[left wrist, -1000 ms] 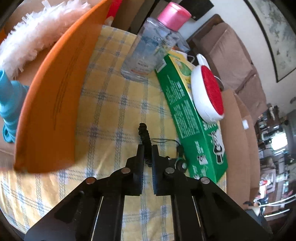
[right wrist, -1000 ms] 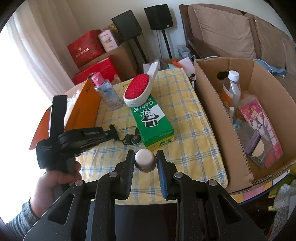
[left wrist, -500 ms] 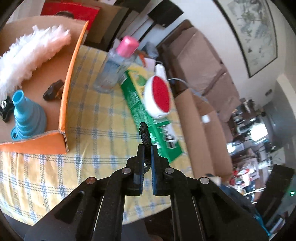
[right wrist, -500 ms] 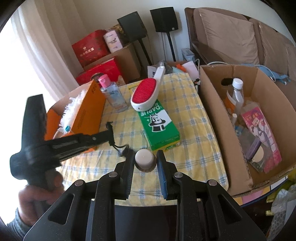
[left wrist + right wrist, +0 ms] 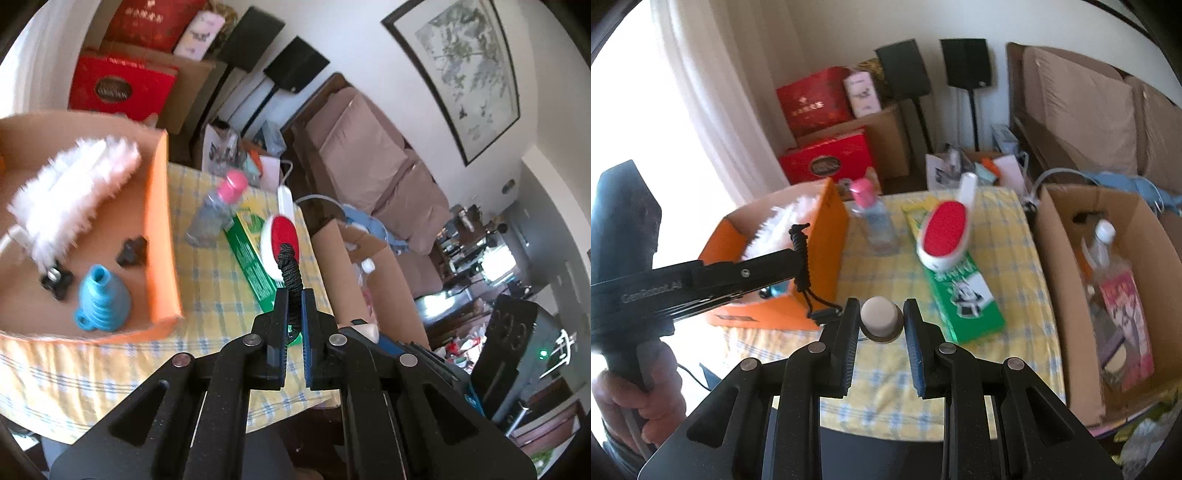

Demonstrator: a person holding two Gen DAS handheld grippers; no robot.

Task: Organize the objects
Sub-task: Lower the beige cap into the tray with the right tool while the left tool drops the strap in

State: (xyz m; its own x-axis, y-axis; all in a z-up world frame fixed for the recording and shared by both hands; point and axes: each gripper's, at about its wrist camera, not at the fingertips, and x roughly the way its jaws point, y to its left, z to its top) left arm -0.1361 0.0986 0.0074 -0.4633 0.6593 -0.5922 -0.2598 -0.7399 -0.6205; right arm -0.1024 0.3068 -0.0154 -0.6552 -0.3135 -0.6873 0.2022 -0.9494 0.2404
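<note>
My left gripper (image 5: 291, 295) is shut on a black braided cord (image 5: 290, 271) and holds it in the air above the yellow checked table (image 5: 221, 302). In the right wrist view the left gripper (image 5: 796, 254) is beside the orange box (image 5: 827, 251), and the cord (image 5: 803, 269) hangs down with a small dark piece at its end. My right gripper (image 5: 881, 321) is shut on a small round white-capped object (image 5: 880, 315) above the table's front edge.
The orange box (image 5: 159, 236) holds a white duster (image 5: 70, 192), a blue funnel (image 5: 101, 299) and small black pieces. On the table are a pink-capped bottle (image 5: 871, 218), a green box (image 5: 960, 291) and a red lint brush (image 5: 945, 232). A cardboard box (image 5: 1108, 280) with bottles stands right.
My left gripper has lifted the cord off the table and risen, moving toward the orange box. My right gripper has kept its hold and risen slightly.
</note>
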